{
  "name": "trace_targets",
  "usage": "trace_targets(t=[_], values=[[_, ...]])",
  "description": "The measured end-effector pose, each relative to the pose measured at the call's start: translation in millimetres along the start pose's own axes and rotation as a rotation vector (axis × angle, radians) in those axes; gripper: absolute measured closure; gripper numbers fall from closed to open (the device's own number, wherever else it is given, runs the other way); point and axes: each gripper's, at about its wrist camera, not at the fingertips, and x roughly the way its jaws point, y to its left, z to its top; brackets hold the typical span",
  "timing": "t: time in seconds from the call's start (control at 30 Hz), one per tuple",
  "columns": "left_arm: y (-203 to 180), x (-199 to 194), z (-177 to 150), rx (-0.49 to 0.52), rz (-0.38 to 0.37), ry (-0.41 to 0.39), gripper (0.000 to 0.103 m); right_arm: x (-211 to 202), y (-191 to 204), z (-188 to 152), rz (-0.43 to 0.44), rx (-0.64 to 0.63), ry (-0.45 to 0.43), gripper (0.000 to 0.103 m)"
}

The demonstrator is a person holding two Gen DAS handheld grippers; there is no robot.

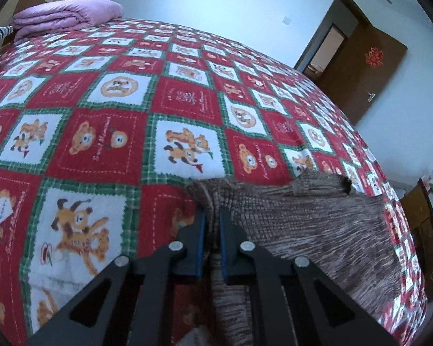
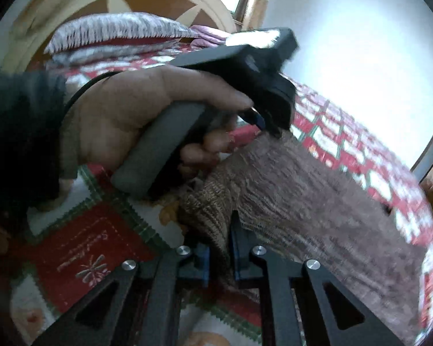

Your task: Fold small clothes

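Where the bed fills most of both views under its red, white and green patchwork cover printed with cartoon bears and dogs, the task's thing lies near the cover's close edge: a brown ribbed knit garment, small, spread to the right in the left wrist view and lifted at two points along its near side. Far up the bed a folded lilac quilt rests by the headboard, and a brown door stands in the white wall beyond. The left gripper has its blue-padded jaws drawn in tight on a bunched edge of the knit, cloth squeezed between them. The right gripper is likewise pinched hard on a ribbed hem or cuff; the picture there is smeared, so which part of the garment it holds is hard to say. In that same view a hand in a dark sleeve grips the handle of the other tool, whose tip meets the knit just above. The step in hand looks like the pick-up for a fold, both corners secured. The next move calls for raising the two held points together, level with each other, carrying them across the garment and laying them on its far edge without dragging the cover.
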Motion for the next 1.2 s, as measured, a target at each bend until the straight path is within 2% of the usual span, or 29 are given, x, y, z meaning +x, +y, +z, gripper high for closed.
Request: trace_targets(t=[0.37, 0.63, 0.97, 1.2], values=[[-54, -34, 30, 0.025, -0.045, -0.068, 0.095, -45, -76, -5, 0.06, 0.247, -0.079, 0.094], [-118, -45, 38, 0.127, -0.093, -0.089, 0.095, -84, -130, -27, 0.06, 0.379, -0.12, 0.094], [-195, -30, 34, 0.246, -0.156, -0.071, 0.095, -124, -202, -78, 0.04, 0.595, -0.134, 0.094], [-240, 3, 19, 0.348, -0.144, -0.029, 0.095, -136, -238, -119, 0.053, 0.734, -0.116, 0.094]])
